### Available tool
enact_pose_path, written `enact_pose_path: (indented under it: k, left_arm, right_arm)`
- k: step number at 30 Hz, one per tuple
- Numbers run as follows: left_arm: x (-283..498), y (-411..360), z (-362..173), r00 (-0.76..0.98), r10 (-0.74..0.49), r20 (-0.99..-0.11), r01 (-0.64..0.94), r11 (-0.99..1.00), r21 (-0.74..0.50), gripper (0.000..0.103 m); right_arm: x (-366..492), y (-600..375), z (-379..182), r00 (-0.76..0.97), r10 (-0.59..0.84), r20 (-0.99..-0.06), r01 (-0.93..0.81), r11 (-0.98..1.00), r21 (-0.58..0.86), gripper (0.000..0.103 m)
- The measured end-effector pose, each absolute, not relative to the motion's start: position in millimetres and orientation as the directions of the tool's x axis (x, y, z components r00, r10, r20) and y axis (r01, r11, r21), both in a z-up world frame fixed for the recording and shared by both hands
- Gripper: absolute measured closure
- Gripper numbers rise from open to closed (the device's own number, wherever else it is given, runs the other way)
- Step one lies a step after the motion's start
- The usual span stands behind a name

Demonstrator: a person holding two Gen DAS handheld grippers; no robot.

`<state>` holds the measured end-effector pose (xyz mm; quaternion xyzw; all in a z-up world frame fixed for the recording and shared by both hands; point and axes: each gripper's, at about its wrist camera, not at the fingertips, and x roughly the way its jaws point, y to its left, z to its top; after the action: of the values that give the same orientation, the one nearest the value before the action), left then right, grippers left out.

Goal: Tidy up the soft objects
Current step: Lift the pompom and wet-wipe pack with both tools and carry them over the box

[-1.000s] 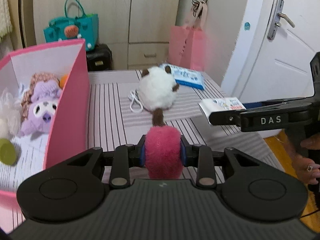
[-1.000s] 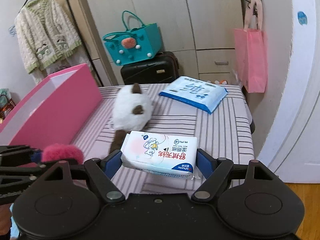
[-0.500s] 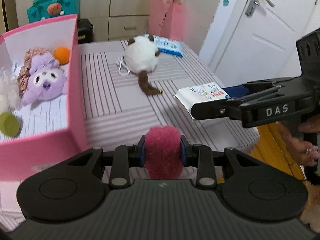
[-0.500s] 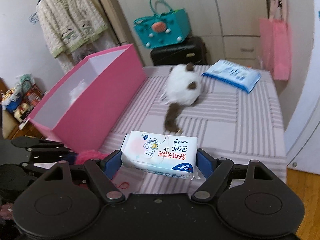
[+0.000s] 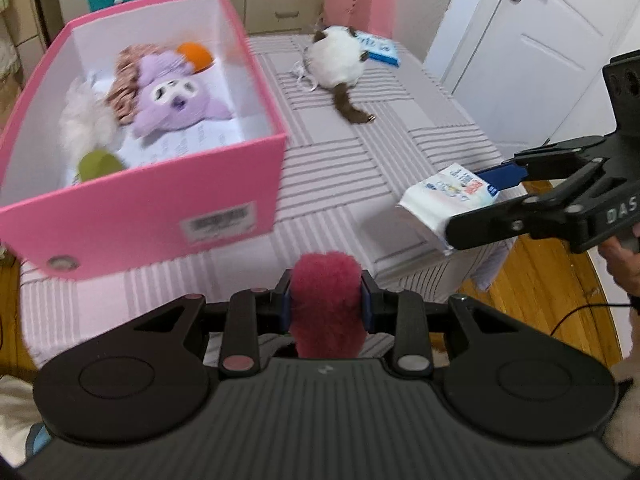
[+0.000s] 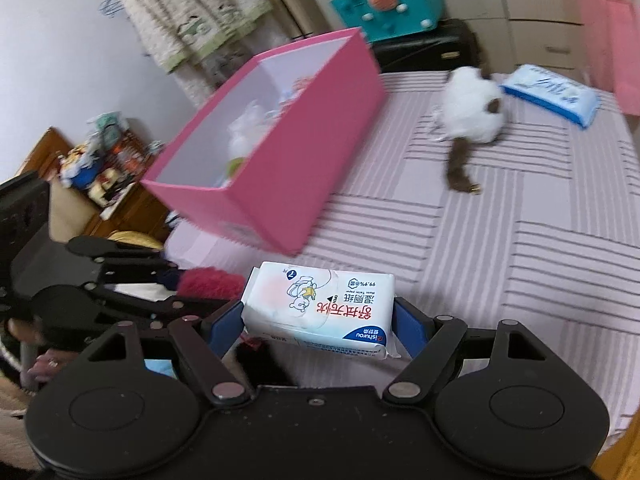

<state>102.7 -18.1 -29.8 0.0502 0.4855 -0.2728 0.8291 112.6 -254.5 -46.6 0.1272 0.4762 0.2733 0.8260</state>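
My left gripper [image 5: 325, 305] is shut on a fuzzy pink-red pompom [image 5: 326, 300], held above the near end of the striped bed. My right gripper [image 6: 320, 320] is shut on a white pack of wet wipes [image 6: 320, 310]; the pack [image 5: 446, 200] also shows in the left wrist view, hanging over the bed's right edge. A pink box [image 5: 140, 204] stands on the bed's left side. It holds a purple plush [image 5: 176, 104], an orange ball [image 5: 195, 54], a white fluffy toy and a green ball. A white and brown plush [image 5: 336, 60] lies further back on the bed.
A blue wipes pack [image 6: 550, 94] lies at the bed's far right corner. Behind the bed stand a teal bag [image 6: 386, 2] on a black suitcase, a pink paper bag [image 6: 612, 44] and cupboards. A white door [image 5: 532, 52] and wooden floor are to the right.
Both grippers have drawn back toward the near end of the bed, risen a little and tilted further downward, each keeping its load. The pink box now fills more of both views.
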Motion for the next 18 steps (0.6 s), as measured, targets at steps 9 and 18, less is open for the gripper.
enact_pose_path:
  k: [9, 18]
  left_arm:
    - [91.1, 32.4, -5.9, 0.384, -0.355, -0.852, 0.469, 0.870, -0.151, 0.072]
    - [93.9, 61.6, 31.4, 0.478, -0.392, -0.786, 0.460, 0.874, -0.156, 0.072]
  right_arm:
    - [117.2, -213.6, -42.8, 0.259, 0.699, -0.666, -0.366, 0.709, 0.602, 0.020]
    - [130.5, -178.5, -21.8, 0.249, 0.740, -0.624, -0.417, 0.664, 0.621, 0.020]
